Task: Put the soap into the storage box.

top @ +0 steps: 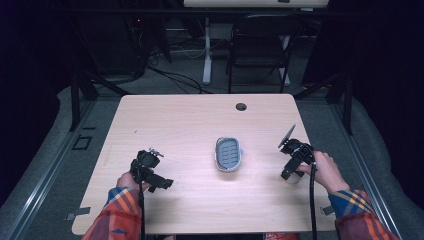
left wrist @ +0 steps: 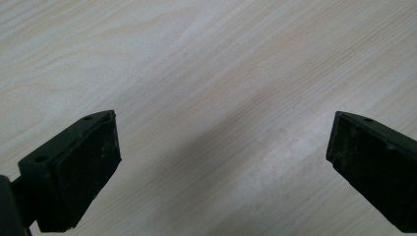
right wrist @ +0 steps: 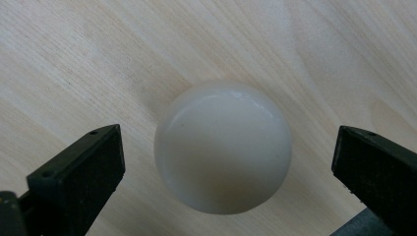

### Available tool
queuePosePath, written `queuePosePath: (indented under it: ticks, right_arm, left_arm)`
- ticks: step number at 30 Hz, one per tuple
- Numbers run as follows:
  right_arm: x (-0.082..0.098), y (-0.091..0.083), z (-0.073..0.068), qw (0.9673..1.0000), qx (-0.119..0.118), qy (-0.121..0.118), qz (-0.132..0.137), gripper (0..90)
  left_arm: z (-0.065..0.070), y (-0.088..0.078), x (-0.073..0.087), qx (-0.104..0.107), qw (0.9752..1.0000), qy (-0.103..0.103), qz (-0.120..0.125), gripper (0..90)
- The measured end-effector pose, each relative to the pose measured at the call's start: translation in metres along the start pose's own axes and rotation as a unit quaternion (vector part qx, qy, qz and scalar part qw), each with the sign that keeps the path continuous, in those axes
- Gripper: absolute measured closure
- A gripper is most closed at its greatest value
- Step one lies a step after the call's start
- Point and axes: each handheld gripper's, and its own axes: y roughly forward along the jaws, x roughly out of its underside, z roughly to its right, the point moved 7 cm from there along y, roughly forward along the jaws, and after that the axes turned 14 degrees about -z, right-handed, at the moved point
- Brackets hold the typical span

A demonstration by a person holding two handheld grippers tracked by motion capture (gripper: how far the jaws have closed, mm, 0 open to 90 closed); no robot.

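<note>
The worktop point(top: 190, 125) is pale wood-grain laminate, smooth and matt. Near its right edge, the white ball point(right wrist: 223, 147) looks like smooth plastic with a soft gloss. At the worktop's middle, the small grey tray point(top: 229, 154) looks like moulded plastic. The pads point(right wrist: 101, 162) of the right hand-held gripper point(right wrist: 223, 177) are black, matt and scuffed.

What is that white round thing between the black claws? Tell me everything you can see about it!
The white round thing looks like a smooth, glossy, rounded lump, creamy white, with a soft shine along its top. It sits on the pale wooden table, casting a faint shadow. The right gripper hangs over it with jaws wide apart, one on each side, neither touching it. What it is made of cannot be told.
</note>
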Motion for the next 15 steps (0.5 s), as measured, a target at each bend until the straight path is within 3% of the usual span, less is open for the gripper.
queuePosePath:
  ticks: [1,2,4,7,8,10,12,15]
  right_arm:
    - [0.0022,-0.0039,0.0034,0.9990,0.013,-0.023,-0.036,0.0]
    - [0.0028,-0.0048,0.0040,0.9980,0.017,-0.033,-0.051,0.0]
    - [0.0013,-0.0029,0.0032,0.9984,0.019,-0.031,-0.045,0.0]
    - [0.0024,-0.0006,0.0040,0.9964,0.023,-0.041,-0.070,5.9]
    - [0.0020,0.0018,0.0031,0.9972,0.020,-0.035,-0.063,7.4]
    - [0.0031,0.0015,0.0042,0.9958,0.024,-0.042,-0.078,8.7]
    - [0.0025,0.0023,0.0041,0.9960,0.025,-0.039,-0.076,15.8]
    - [0.0030,0.0036,0.0042,0.9952,0.026,-0.044,-0.084,18.5]
  left_arm:
    - [-0.0001,0.0001,0.0000,0.000,1.0000,0.000,0.000,0.0]
    - [-0.0003,0.0001,-0.0001,-0.001,1.0000,0.001,-0.001,0.0]
    - [-0.0003,0.0001,-0.0001,-0.001,1.0000,0.001,-0.001,0.0]
    - [-0.0001,0.0001,-0.0001,0.000,1.0000,-0.001,0.000,0.0]
    - [0.0000,0.0000,0.0000,0.000,1.0000,0.000,0.000,0.0]
    - [-0.0003,0.0000,0.0000,0.000,1.0000,0.000,-0.001,0.0]
    - [-0.0003,0.0000,-0.0001,0.000,1.0000,0.000,-0.001,0.0]
    - [-0.0002,0.0001,-0.0001,-0.001,1.0000,0.001,-0.001,0.0]
